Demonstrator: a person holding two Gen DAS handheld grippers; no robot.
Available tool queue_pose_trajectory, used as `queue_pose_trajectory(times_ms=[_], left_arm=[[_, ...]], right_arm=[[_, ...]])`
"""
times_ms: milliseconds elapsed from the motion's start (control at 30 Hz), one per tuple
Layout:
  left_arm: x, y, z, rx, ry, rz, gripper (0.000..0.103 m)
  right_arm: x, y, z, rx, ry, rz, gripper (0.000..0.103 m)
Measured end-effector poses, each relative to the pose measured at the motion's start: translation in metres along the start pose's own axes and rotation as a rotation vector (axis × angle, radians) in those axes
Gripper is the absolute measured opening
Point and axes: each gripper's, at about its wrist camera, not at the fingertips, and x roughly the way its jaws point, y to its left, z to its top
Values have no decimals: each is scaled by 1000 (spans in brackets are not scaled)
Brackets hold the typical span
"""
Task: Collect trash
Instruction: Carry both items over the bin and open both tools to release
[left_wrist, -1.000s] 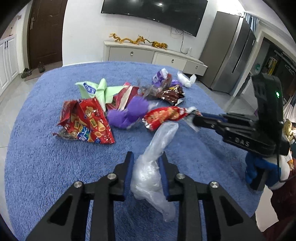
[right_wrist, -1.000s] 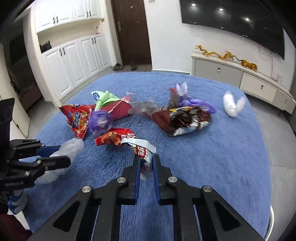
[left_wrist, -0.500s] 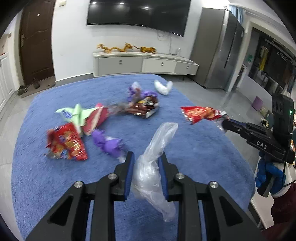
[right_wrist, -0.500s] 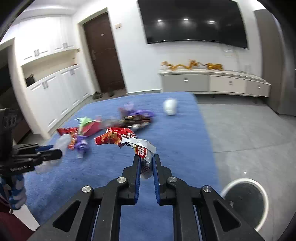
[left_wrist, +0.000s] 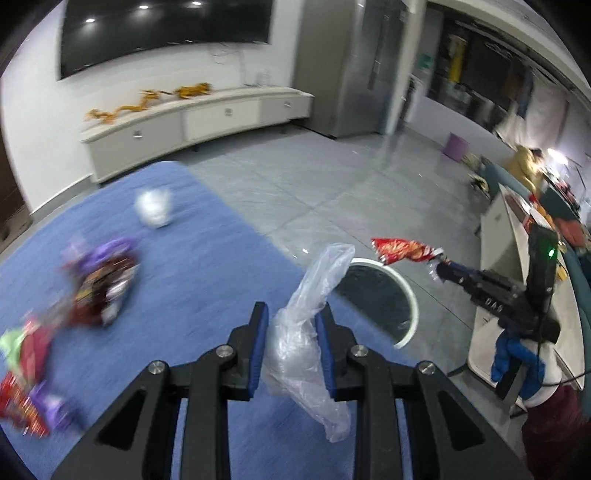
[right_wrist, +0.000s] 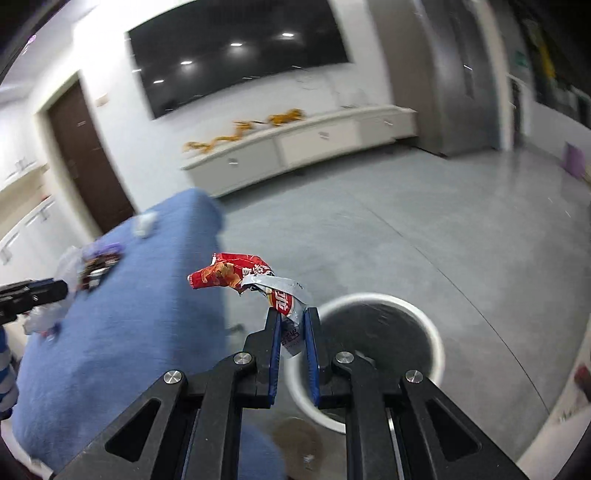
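My left gripper is shut on a clear plastic bag and holds it above the edge of the blue rug. My right gripper is shut on a red snack wrapper, just left of a round white-rimmed trash bin. In the left wrist view the right gripper holds the wrapper beyond the bin. Blurred wrappers and a white wad lie on the rug.
Grey tiled floor surrounds the bin. A long white cabinet stands under a wall TV. A grey fridge is at the back right. A dark door is at the left. My left gripper shows over the rug.
Both grippers swung right, away from the trash pile on the rug and over to the bin on the floor. Each still holds its piece.
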Motion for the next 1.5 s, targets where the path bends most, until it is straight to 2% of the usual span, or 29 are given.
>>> queue_pose_trajectory(times_ms=[200, 433, 567, 600, 633, 667, 700, 800, 933, 1033, 1167, 1267, 1333, 1433, 1500], left_arm=[[82, -48, 46, 23, 84, -94, 25], [151, -88, 76, 27, 148, -174, 26], [182, -95, 83, 4, 196, -206, 27], [189, -96, 84, -2, 208, -212, 31], [194, -99, 85, -6, 216, -212, 47], [197, -100, 85, -10, 216, -209, 56], [199, -101, 85, -13, 209, -205, 63], [204, -107, 85, -2, 211, -203, 63], [203, -110, 83, -6, 210, -196, 63], [189, -113, 83, 5, 176, -184, 63], [152, -110, 84, 23, 70, -141, 63], [116, -103, 81, 13, -50, -90, 63], [94, -96, 77, 14, -93, -78, 63], [66, -82, 66, 25, -95, -94, 63], [52, -72, 59, 35, -65, -99, 63]], right_arm=[[28, -70, -15, 135, 63, -95, 12], [67, -106, -23, 188, 133, -114, 14], [88, -116, -26, 211, 173, -120, 18], [93, -121, -28, 218, 182, -118, 20], [96, -122, -29, 222, 190, -122, 27], [98, -124, -30, 224, 195, -124, 32], [99, -127, -32, 224, 198, -126, 32], [101, -132, -36, 225, 209, -134, 32], [96, -134, -36, 230, 211, -141, 32], [86, -131, -32, 210, 195, -153, 32], [61, -116, -18, 170, 140, -169, 32], [45, -101, -7, 145, 96, -168, 32], [33, -85, 0, 121, 65, -161, 33], [19, -63, 9, 86, 31, -143, 33], [9, -41, 16, 53, 7, -119, 33]])
